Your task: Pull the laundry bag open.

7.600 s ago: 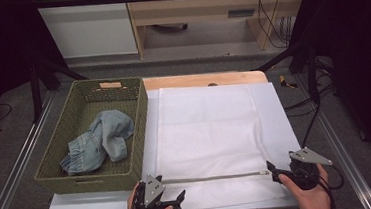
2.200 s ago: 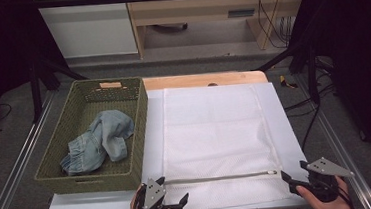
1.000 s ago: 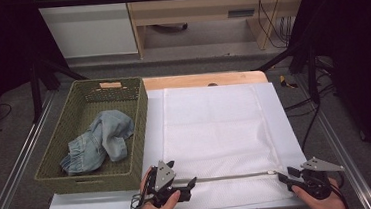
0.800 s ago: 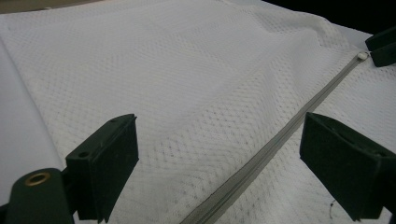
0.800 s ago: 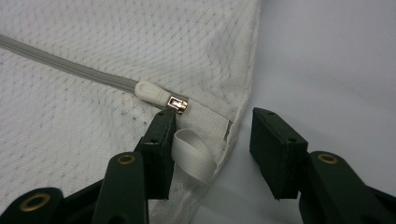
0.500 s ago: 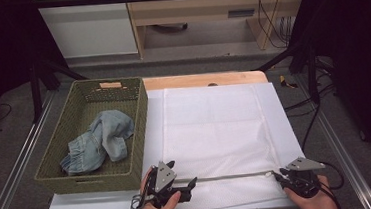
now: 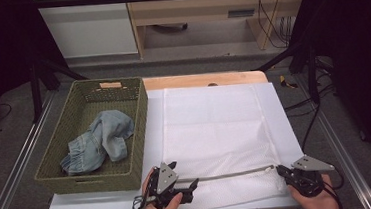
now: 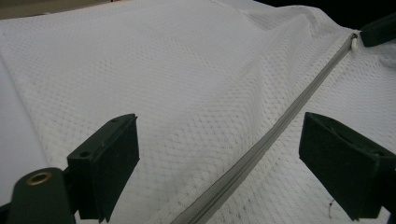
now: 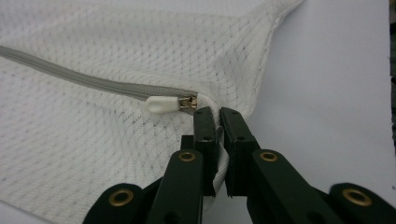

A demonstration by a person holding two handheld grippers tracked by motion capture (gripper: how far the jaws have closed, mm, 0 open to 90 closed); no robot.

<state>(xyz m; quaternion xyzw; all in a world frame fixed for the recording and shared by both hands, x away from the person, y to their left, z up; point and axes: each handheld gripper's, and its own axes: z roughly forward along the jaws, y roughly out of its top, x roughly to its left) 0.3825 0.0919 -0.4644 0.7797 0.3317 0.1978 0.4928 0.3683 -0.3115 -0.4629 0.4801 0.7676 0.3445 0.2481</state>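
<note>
One white mesh laundry bag [image 7: 215, 127] is lying flat on a white sheet covering the table [image 7: 201, 80], and one grey zipper [image 7: 234, 173] is running across its near end. The zipper's long axis is lying side to side along the table's near edge, with its white pull tab [image 9: 160, 104] sitting at the right end and pointing back along the zipper.

Two grippers are working at that edge. The left gripper [image 7: 185, 187] is hovering over the zipper's left end, its jaws spread wide with the mesh and zipper lying between them, untouched. The right gripper [image 9: 217, 122] has just been closing, and its jaws are now pinching the bag's fabric corner just beside the pull tab.

One green woven basket [image 7: 81, 170] is standing just left of the bag, holding one crumpled blue denim garment [image 7: 98, 141]. Nothing is lying on the bag between the two grippers
</note>
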